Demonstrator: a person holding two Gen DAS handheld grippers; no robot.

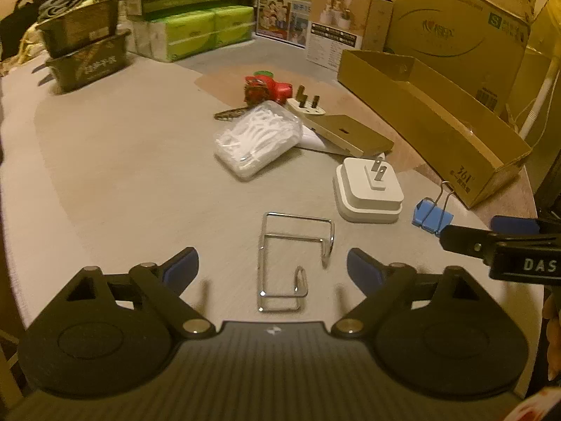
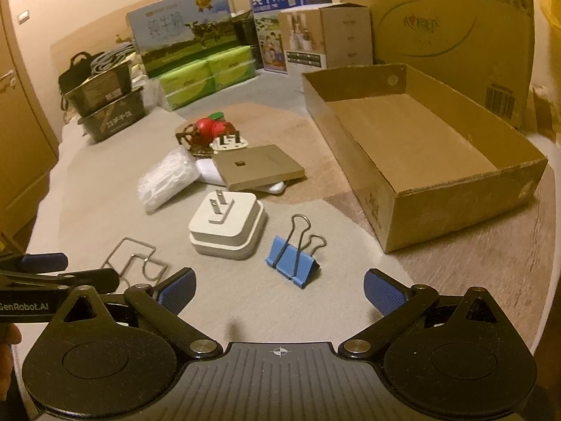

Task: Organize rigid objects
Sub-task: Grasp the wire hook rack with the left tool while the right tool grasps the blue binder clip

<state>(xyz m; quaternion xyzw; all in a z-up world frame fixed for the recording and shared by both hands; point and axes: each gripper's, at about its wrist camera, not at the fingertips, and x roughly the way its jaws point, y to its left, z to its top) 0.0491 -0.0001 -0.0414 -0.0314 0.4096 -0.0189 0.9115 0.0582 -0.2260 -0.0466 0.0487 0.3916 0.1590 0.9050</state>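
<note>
Both claws spread: left claw (image 1: 272, 268) over wire rack (image 1: 294, 261), right claw (image 2: 279, 289) near binder clip (image 2: 292, 258), seemingly unobstructed.

On the bench (image 2: 105, 189), the wire hook (image 2: 135, 263) lies nearest on the left. To its right sits the plug adapter (image 2: 228, 228), and right of that the binder clip (image 2: 294, 259). Behind the adapter a flat board (image 2: 257, 166) rests tilted on other things, with a bag of floss picks (image 2: 164, 182) to its left. The open cardboard box (image 2: 413, 140) stands at the right, and stacked cartons (image 2: 196, 52) line the far edge.
</note>
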